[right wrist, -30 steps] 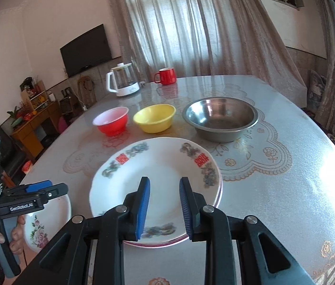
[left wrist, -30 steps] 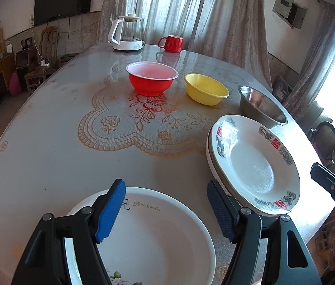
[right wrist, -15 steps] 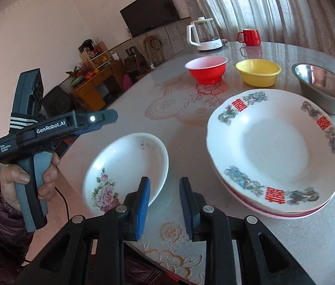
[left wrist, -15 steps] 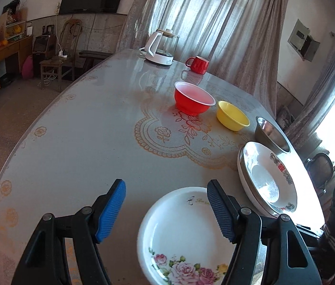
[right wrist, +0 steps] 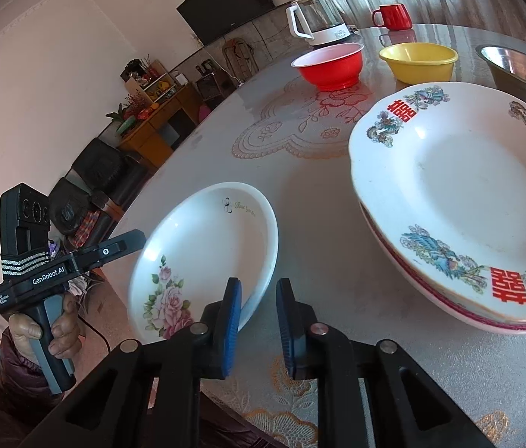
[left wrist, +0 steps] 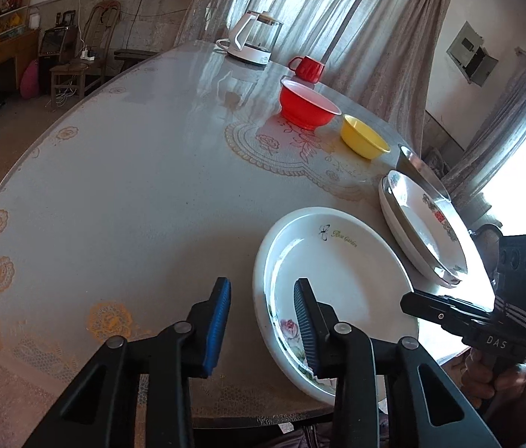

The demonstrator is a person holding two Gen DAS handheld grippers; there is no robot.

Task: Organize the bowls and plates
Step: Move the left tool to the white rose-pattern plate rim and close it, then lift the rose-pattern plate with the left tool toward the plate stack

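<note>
Fingers of the left gripper (left wrist: 261, 323) are closing over the near-left rim of the rose plate (left wrist: 341, 280), one pad outside and one inside, not yet pressing, presumably to lift it onto the stack of patterned plates (left wrist: 421, 224) just right of it. From the right wrist view, the right gripper (right wrist: 259, 315) narrows at the rose plate's (right wrist: 203, 257) near-right edge, empty, likely to steady it.
</note>
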